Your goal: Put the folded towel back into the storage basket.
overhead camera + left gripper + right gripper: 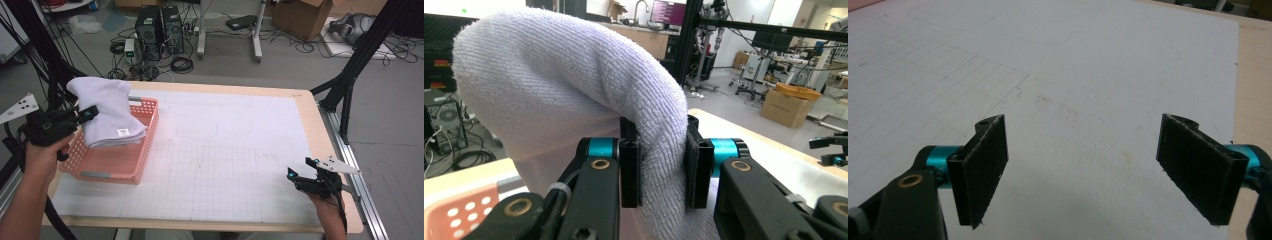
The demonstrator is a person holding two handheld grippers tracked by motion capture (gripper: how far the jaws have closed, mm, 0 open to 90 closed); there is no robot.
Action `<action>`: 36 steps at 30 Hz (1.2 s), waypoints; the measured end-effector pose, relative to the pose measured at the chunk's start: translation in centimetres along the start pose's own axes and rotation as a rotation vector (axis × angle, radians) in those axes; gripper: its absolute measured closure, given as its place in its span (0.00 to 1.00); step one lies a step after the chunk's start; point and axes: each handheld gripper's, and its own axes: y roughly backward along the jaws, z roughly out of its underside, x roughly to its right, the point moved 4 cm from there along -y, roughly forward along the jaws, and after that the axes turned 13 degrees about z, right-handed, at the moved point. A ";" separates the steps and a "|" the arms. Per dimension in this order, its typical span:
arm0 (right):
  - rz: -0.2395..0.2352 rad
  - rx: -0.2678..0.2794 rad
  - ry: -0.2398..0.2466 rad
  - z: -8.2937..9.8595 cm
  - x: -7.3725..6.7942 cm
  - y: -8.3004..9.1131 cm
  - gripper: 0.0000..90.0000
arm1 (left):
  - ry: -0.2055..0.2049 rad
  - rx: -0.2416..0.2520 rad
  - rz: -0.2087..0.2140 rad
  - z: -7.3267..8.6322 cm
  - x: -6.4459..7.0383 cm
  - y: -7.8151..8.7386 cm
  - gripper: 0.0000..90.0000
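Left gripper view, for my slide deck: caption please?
Left gripper pinching a fold of white towel above the pink basket.

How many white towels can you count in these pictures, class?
1. The white towel is pinched in the left tongs, draped over the pink basket at the table's left. Others may lie hidden beneath it.

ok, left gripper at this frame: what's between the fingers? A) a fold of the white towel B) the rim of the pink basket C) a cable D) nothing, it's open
A. In the left gripper view the left gripper is closed on a fold of the white towel, pinched between its two black fingers; the high view shows the towel lifted over the pink basket.
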 end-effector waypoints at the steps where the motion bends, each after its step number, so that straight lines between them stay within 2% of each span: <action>1: 0.002 0.001 0.000 0.0 0.0 0.0 0.22 | 0.005 0.002 0.000 0.2 -0.2 0.0 0.82; 10: 0.002 -0.011 0.011 0.1 -0.3 -0.3 0.22 | 0.062 -0.016 -0.018 2.4 -2.1 0.7 0.82; 12: 0.001 -0.012 0.010 0.1 -0.3 -0.3 0.22 | 0.087 -0.025 -0.028 3.0 -2.5 0.9 0.82; 19: 0.000 -0.020 0.016 0.2 -0.6 -0.5 0.22 | 0.132 -0.052 -0.035 4.8 -3.1 1.0 0.81; 22: -0.001 -0.018 0.016 0.2 -0.7 -0.6 0.22 | 0.141 -0.056 -0.032 5.0 -3.2 1.1 0.80; 24: -0.002 -0.021 0.015 0.2 -0.7 -0.6 0.22 | 0.164 -0.068 -0.038 5.4 -3.5 1.1 0.80; 31: -0.001 -0.020 0.017 0.3 -0.7 -0.6 0.22 | 0.216 -0.128 -0.080 6.2 -4.0 1.1 0.77; 34: -0.002 -0.023 0.011 0.3 -0.6 -0.6 0.22 | 0.231 -0.137 -0.097 6.2 -4.0 1.2 0.72; 36: -0.003 -0.025 0.009 0.3 -0.7 -0.6 0.22 | 0.241 -0.140 -0.115 6.0 -4.1 1.4 0.65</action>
